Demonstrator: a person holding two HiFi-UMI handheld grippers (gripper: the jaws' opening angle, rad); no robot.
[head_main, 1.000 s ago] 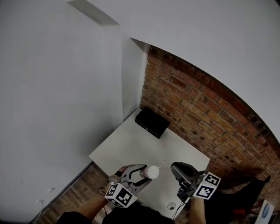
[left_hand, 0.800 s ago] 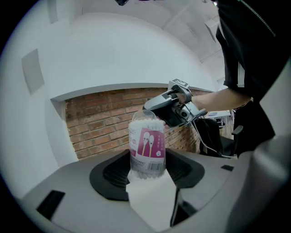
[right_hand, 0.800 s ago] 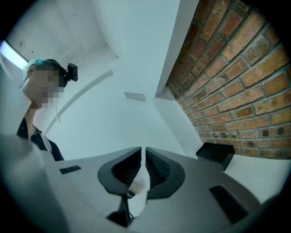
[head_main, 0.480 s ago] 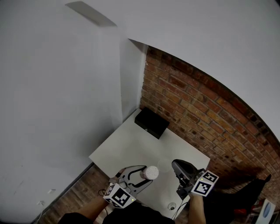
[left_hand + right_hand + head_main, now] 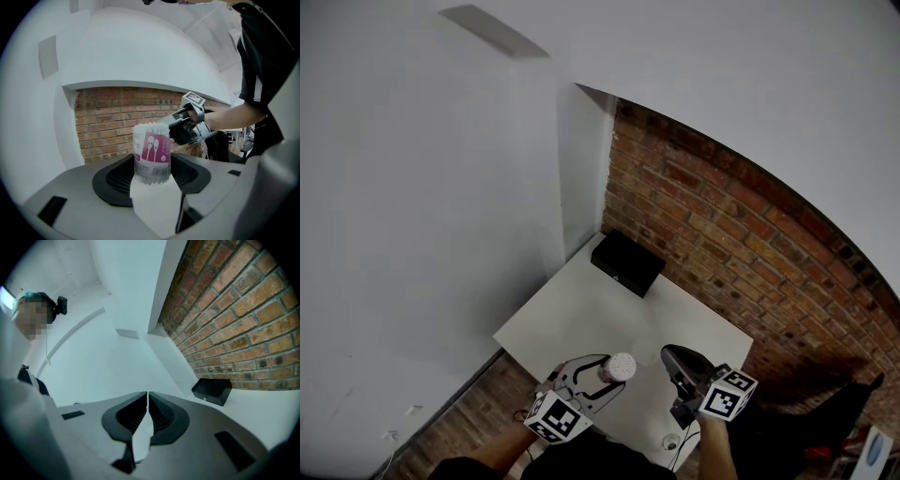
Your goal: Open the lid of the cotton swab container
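Left tongs [image 5: 151, 172] are clamping the clear, pink-labelled cotton swab cylinder [image 5: 151, 152]; right tongs [image 5: 146, 397], closed on nothing, should be opening to pinch its top rim.

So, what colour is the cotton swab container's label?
Magenta label with white swab pictures, clearest in the left gripper view.

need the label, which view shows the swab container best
Left gripper view: the clear cylindrical cotton swab container and its pink label show close up. Head view shows only its small top. Right gripper view misses it.
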